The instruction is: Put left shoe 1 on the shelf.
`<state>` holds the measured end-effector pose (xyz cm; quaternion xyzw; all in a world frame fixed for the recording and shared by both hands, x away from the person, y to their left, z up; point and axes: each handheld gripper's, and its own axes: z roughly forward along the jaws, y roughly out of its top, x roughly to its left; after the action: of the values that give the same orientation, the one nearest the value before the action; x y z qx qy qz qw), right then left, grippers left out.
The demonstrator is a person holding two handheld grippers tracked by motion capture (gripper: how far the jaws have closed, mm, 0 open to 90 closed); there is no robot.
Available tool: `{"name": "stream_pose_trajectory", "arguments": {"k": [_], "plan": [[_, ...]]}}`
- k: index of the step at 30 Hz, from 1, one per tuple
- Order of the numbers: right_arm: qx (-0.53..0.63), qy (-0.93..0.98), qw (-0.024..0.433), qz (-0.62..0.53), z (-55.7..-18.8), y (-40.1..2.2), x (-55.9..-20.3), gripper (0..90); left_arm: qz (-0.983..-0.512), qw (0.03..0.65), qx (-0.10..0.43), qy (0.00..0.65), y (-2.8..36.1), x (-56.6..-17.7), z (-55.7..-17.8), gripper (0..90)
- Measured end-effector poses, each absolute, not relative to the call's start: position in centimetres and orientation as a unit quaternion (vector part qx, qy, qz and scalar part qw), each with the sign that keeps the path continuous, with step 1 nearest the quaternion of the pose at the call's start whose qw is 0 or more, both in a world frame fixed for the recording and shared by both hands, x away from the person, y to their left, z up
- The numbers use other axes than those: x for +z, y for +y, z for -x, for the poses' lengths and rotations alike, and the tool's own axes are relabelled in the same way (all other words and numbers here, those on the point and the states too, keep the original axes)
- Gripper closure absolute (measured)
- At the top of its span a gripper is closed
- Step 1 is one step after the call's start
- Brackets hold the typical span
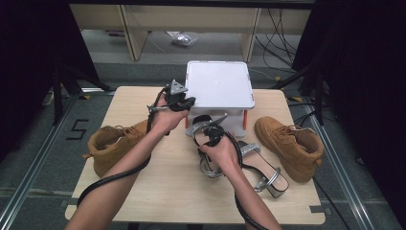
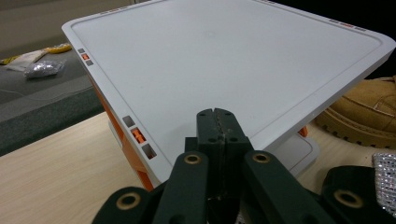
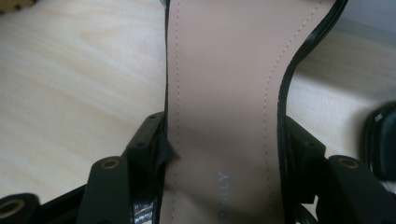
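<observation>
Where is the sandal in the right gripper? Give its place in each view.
High view: sandal at centre, before the white box.
Left gripper view: probably the glittery strap, bottom right edge.
Right gripper view: its beige insole up the middle, between the jaws.
Shared landmark: the wooden table.

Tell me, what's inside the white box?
The white box has its lid on, so its inside is hidden. Nothing lies on the lid. The shut left gripper lifts one lid corner.
</observation>
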<state>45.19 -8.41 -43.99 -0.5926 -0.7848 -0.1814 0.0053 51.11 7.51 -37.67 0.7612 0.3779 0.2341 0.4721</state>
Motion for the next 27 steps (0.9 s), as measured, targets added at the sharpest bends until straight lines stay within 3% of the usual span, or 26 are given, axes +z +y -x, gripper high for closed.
{"name": "stream_pose_trajectory", "arguments": {"k": [3,26,27], "plan": [[-0.191,-0.789,-0.014,0.583,-46.0,-8.1,-44.6,43.0,-0.759,0.475,0.233,0.38,7.4,-37.7,-51.1,89.4],[-0.17,-0.774,-0.009,0.61,-48.1,-6.7,-46.9,42.0,-0.76,0.474,0.23,0.38,7.4,-37.6,-51.2,89.4],[-0.174,-0.787,-0.026,0.592,-48.2,-6.7,-47.1,41.0,-0.76,0.474,0.231,0.379,7.4,-37.6,-51.2,89.4]]}}
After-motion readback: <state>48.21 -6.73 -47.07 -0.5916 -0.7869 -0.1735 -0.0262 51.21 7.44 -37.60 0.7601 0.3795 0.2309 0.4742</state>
